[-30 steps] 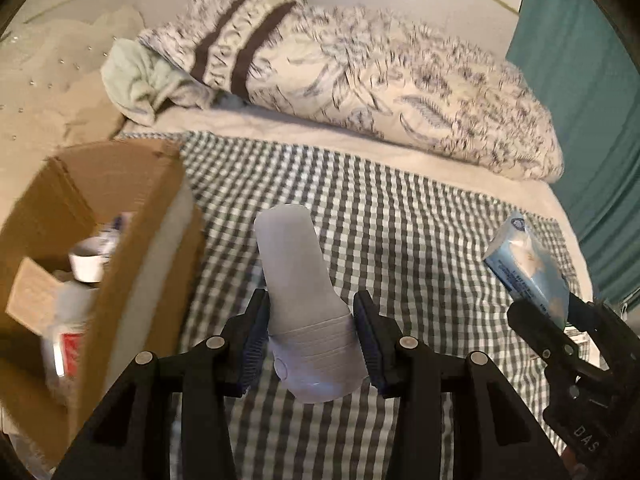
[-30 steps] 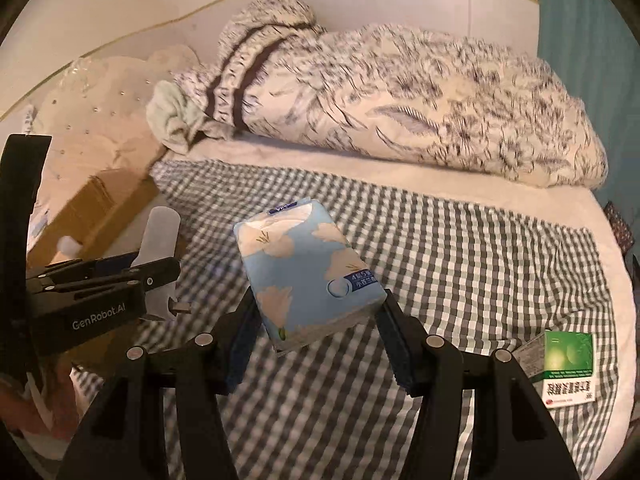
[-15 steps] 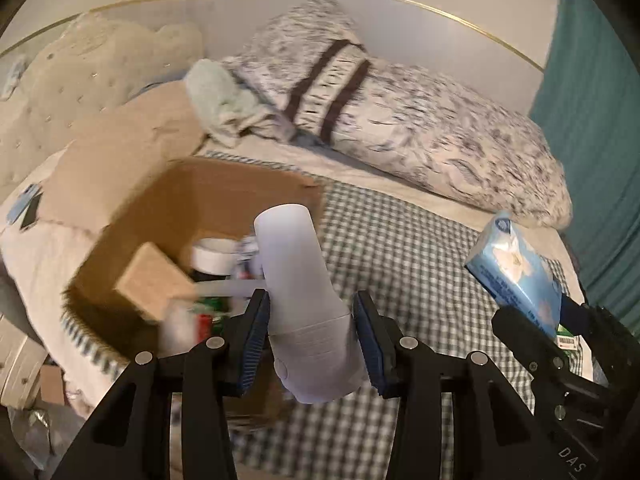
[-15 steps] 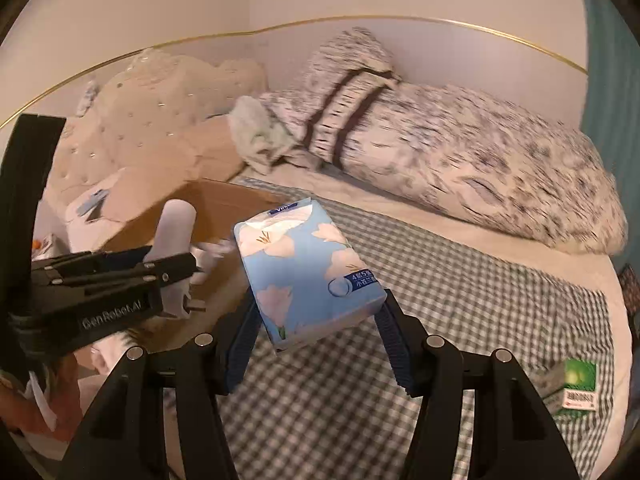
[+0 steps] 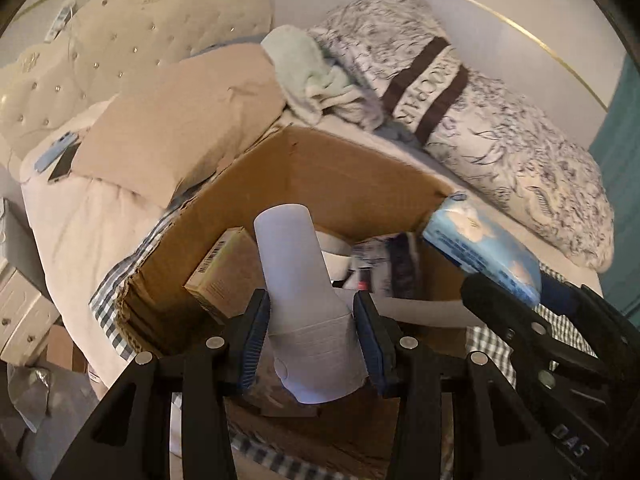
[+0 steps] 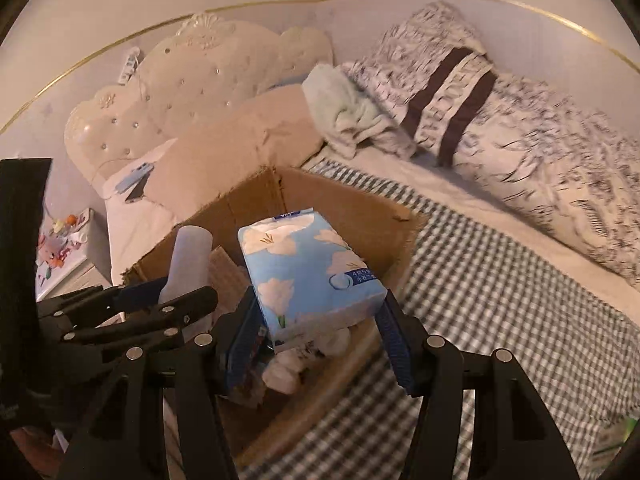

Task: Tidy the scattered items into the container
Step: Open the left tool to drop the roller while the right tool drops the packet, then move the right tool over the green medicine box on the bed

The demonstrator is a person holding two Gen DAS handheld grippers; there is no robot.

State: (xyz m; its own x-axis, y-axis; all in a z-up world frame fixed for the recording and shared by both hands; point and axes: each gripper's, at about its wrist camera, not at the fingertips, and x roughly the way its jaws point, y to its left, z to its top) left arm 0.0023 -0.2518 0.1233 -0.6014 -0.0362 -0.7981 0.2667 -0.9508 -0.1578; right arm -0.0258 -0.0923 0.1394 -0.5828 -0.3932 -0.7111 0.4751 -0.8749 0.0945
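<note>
A bed with a checked blanket (image 6: pixel 500 280) fills both views, and an open cardboard box (image 5: pixel 340 184) sits on it, already holding a small carton and other blurred items. In the right wrist view the box lies from about nine to twelve o'clock of the right gripper (image 6: pixel 318 332). That gripper's jaws are clamped on a blue tissue pack (image 6: pixel 308 268), which hangs above the box's near corner. The pack looks light and soft, so it probably squashes under pressure; holding it across its short sides, as now, seems sensible. In the left wrist view the left gripper (image 5: pixel 312 340) clasps a pale plastic bottle (image 5: pixel 304 292) by its wider lower part, with the bottle pointing toward twelve o'clock over the box opening. It appears stiff, smooth and possibly slippery.
</note>
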